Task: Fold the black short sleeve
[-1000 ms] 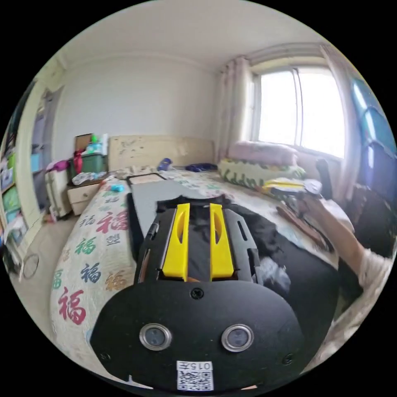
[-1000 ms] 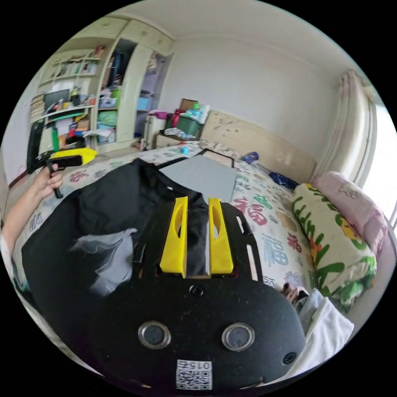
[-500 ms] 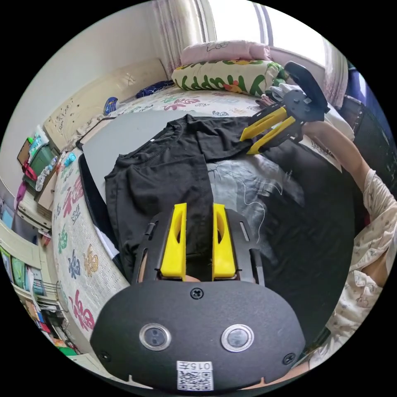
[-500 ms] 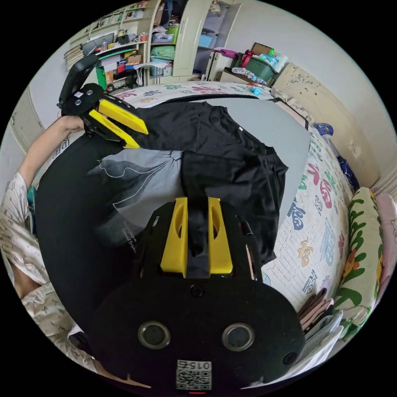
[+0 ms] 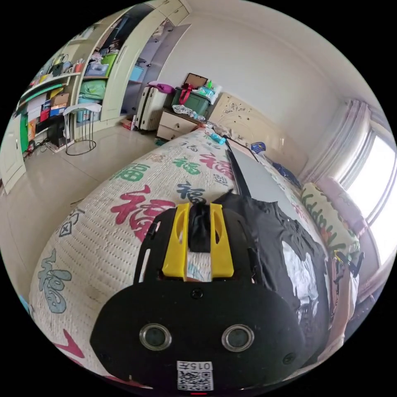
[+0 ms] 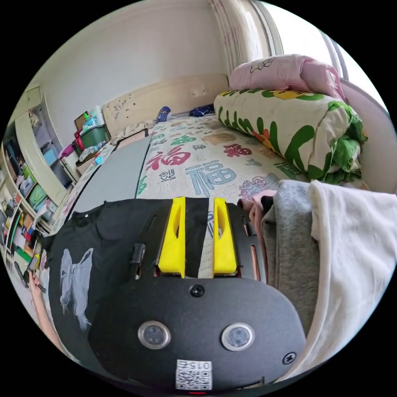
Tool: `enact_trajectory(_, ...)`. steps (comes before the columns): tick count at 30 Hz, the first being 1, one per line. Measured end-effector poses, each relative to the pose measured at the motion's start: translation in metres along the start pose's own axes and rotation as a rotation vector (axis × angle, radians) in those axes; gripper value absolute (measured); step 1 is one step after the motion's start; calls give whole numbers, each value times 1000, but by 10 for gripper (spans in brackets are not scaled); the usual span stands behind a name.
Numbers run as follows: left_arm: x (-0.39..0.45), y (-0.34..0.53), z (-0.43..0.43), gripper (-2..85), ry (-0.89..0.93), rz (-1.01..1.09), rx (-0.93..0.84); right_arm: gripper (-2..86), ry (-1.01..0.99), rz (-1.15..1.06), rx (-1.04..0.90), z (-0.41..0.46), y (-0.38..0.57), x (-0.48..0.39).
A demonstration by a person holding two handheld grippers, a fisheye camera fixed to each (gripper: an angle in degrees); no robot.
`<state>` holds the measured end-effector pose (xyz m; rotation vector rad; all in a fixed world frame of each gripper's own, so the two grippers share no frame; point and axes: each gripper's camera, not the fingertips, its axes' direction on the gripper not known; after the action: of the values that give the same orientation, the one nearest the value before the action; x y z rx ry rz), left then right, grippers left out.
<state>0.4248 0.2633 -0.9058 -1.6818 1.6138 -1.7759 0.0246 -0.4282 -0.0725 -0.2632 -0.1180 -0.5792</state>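
While the black short sleeve [image 6: 107, 223] lies spread on the patterned bedspread [image 5: 103, 231], the left gripper [image 5: 199, 206] pinches its nine-o'clock edge and the right gripper [image 6: 196, 202] clamps its three-o'clock edge.

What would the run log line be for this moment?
stage: shirt spread out | left gripper: black fabric between jaws | right gripper: over shirt edge | black shirt: flat on bed, print up

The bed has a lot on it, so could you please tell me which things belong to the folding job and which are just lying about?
Part of the job:
- black short sleeve
- left hand-held gripper
- right hand-held gripper
- grey board under the shirt

Just lying about:
- green-patterned bolster
- pink pillow
- stacked grey and white clothes
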Motion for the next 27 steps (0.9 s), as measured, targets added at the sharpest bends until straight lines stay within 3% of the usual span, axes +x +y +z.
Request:
enact_trajectory(5, 35, 143, -113, 85, 254, 214, -60, 98, -331, -251, -25, -68, 86, -1)
enact_trajectory(7, 56, 239, -188, 91, 368, 326, -59, 94, -486, -394, -42, -112, 150, -2)
enact_trajectory(10, 62, 371, -285, 102, 429, 405, 48, 91, -514, -486, 23, -160, 244, 6)
enact_trajectory(13, 45, 503, -350, 104, 433, 357, 175, 99, -474, -529, 62, -180, 328, 22)
enact_trajectory(19, -6, 690, -409, 136, 369, 107, 295, 118, -459, -295, 150, -168, 426, 74)
enact_trajectory(27, 10, 762, -452, 113, 288, 105, 252, 129, -523, -175, 178, -139, 474, 119)
